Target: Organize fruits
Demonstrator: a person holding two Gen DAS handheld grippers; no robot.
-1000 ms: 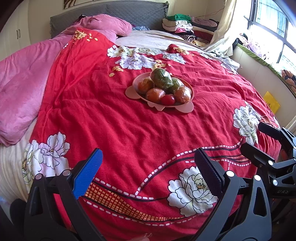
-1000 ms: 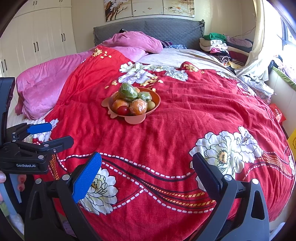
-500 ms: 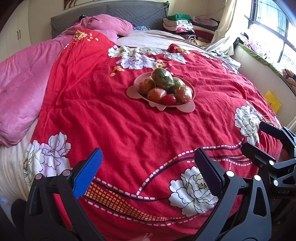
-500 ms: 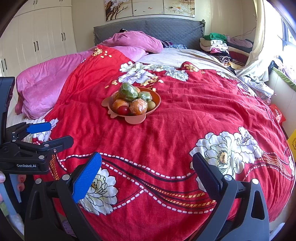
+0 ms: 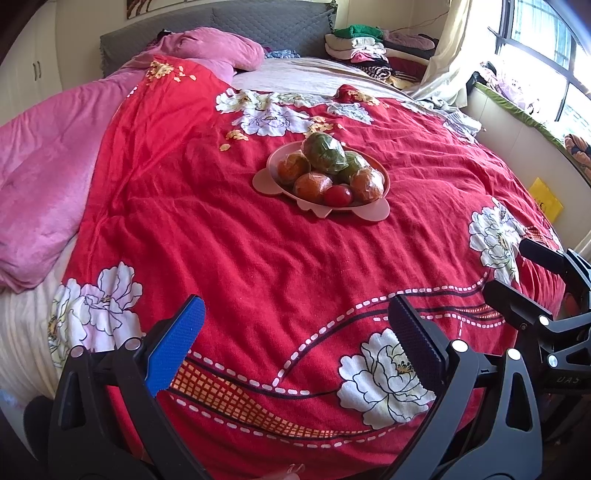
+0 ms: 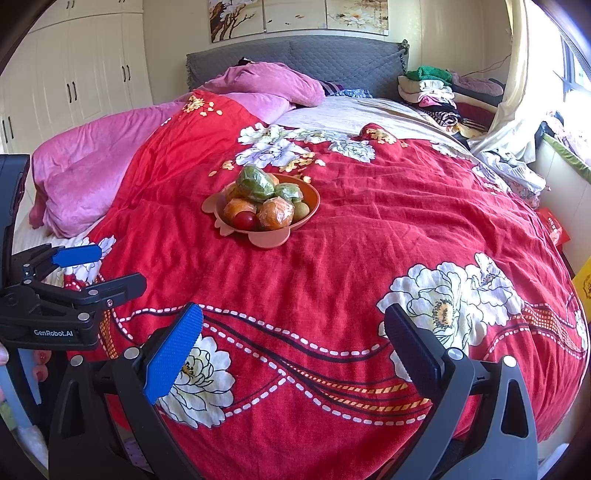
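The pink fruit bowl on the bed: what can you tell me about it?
The bowl is salmon pink, smooth like plastic, with rounded flaps jutting from its rim. It sits upright on the red flowered blanket, heaped with fruit: wrapped oranges, wrapped green fruit on top, a small red one in front, a kiwi. No gripper touches it.

I am looking into a home bedroom. A wide bed fills the view, spread with a red floral blanket (image 6: 332, 280), a pink quilt (image 6: 92, 162) bunched along its left side. At the far end stands a grey padded headboard (image 6: 332, 62) with framed paintings (image 6: 299, 14) above it. White wardrobe doors (image 6: 81, 70) line the far left wall, folded clothes (image 6: 432, 92) are stacked at the far right, and a curtained window (image 5: 535, 55) lights the right side.
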